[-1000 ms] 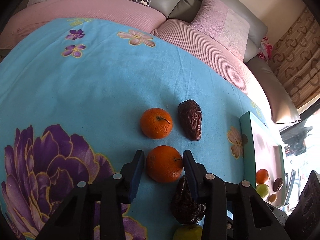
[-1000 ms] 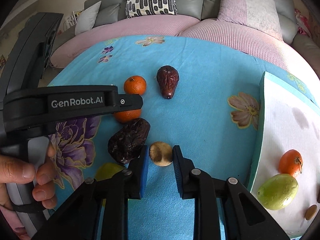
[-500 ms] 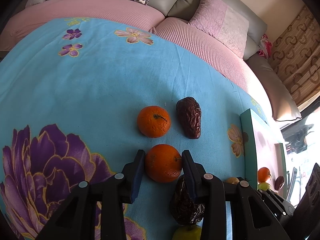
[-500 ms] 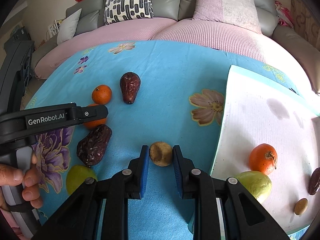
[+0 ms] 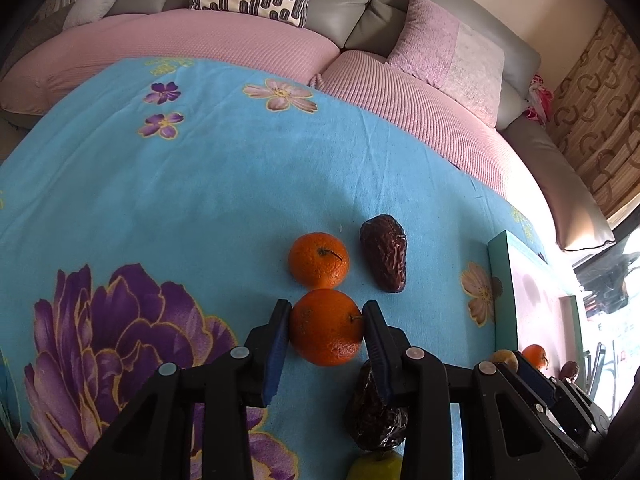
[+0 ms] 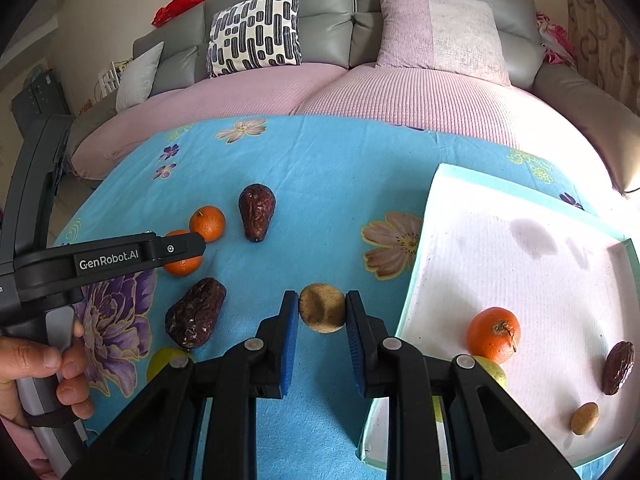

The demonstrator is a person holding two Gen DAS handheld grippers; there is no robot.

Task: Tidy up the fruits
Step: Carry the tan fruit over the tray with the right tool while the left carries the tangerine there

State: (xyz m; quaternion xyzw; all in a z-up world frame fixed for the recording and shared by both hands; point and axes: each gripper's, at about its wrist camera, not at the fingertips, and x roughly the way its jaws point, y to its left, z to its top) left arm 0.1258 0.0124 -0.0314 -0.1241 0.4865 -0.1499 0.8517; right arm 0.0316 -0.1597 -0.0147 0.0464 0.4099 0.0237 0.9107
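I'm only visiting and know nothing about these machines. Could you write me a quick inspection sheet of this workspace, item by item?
Surface: blue floral cloth over the table.
Job's things: loose on the cloth are two oranges, one free and one gripped, two dark dates, a green fruit and a small brown fruit. The white tray holds an orange, a green fruit partly hidden, a date and a small brown fruit.
Clutter: nothing seen.
Grippers: left gripper pads touch the gripped orange; right gripper is closed on the loose brown fruit.
Cables: nothing seen.
Surroundings: grey sofa with cushions; pink cover.
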